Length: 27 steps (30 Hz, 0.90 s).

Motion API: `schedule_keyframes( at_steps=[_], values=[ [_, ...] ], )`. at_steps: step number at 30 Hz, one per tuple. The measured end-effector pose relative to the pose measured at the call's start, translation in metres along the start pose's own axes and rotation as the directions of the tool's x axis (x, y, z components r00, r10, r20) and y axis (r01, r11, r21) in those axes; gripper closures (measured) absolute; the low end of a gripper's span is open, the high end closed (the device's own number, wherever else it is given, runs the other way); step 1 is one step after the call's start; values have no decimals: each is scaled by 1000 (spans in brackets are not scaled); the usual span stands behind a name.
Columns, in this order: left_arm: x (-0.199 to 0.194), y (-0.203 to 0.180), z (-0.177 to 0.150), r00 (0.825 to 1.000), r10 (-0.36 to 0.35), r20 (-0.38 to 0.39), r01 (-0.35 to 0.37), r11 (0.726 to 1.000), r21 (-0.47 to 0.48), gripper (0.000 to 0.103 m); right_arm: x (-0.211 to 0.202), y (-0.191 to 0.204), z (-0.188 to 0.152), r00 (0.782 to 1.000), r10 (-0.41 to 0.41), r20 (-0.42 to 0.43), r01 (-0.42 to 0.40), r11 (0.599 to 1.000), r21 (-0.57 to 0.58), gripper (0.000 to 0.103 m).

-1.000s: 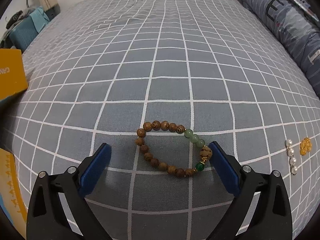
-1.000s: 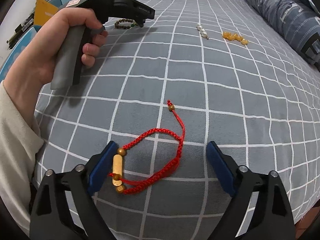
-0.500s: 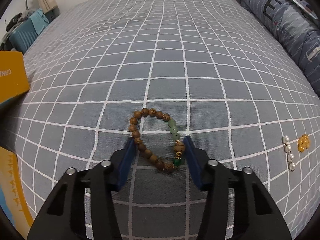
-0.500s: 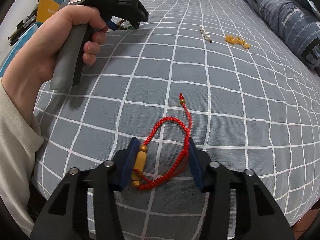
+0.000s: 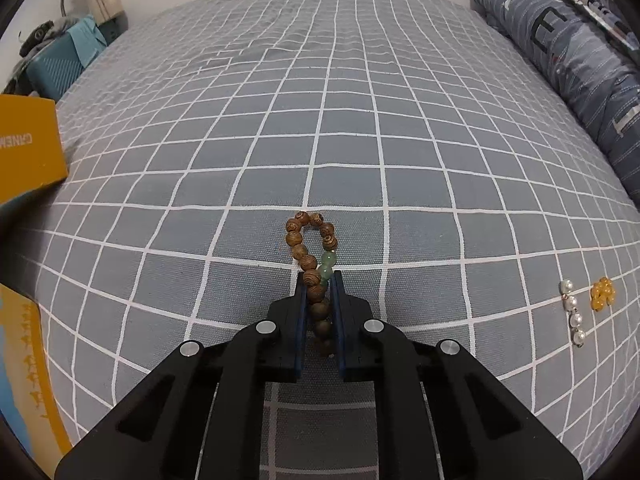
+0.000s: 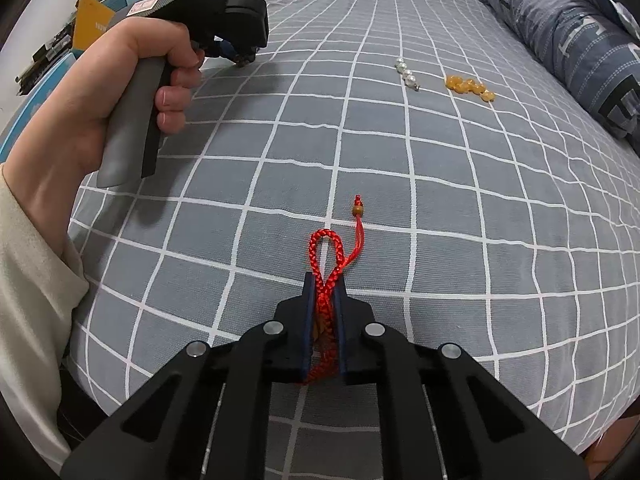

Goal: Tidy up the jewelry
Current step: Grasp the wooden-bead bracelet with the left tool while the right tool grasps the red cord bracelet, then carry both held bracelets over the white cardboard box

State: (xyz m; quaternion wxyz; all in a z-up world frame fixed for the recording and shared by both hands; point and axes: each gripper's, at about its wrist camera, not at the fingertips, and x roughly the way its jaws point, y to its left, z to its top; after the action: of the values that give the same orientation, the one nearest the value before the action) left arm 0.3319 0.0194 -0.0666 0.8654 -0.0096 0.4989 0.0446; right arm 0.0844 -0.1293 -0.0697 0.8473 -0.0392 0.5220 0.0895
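My left gripper [image 5: 319, 280] is shut on a wooden bead bracelet [image 5: 310, 240] with green beads, squeezed into a narrow loop on the grey checked bedspread. My right gripper [image 6: 325, 284] is shut on a red braided cord bracelet [image 6: 326, 248]; its loop and a tail with a small gold bead [image 6: 358, 210] stick out past the tips. In the right wrist view the left gripper [image 6: 242, 60] is at the far left, held by a hand [image 6: 120, 92]. A pearl piece [image 5: 573, 314] and an amber piece [image 5: 602, 294] lie to the right.
The pearl piece [image 6: 407, 74] and amber piece [image 6: 470, 88] lie far ahead on the bedspread. A folded blue quilt [image 5: 568, 60] runs along the right. An orange box [image 5: 28, 148] sits at the left edge, with teal items [image 5: 60, 68] behind it.
Both grippers have closed from wide open onto their bracelets, squeezing each round loop into a narrow one.
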Motion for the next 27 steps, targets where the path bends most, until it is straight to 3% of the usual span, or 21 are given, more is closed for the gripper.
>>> schedule_keyframes(
  at_steps=[14, 27],
  values=[
    [-33, 1, -4, 999, -25, 42, 24, 1000, 2, 93, -9, -4, 3, 999, -7, 38, 6, 1000, 20, 96],
    [-63, 20, -39, 997, -51, 53, 52, 998, -18, 93, -25, -11, 11, 990, -56, 129, 51, 998, 45, 96]
  ],
)
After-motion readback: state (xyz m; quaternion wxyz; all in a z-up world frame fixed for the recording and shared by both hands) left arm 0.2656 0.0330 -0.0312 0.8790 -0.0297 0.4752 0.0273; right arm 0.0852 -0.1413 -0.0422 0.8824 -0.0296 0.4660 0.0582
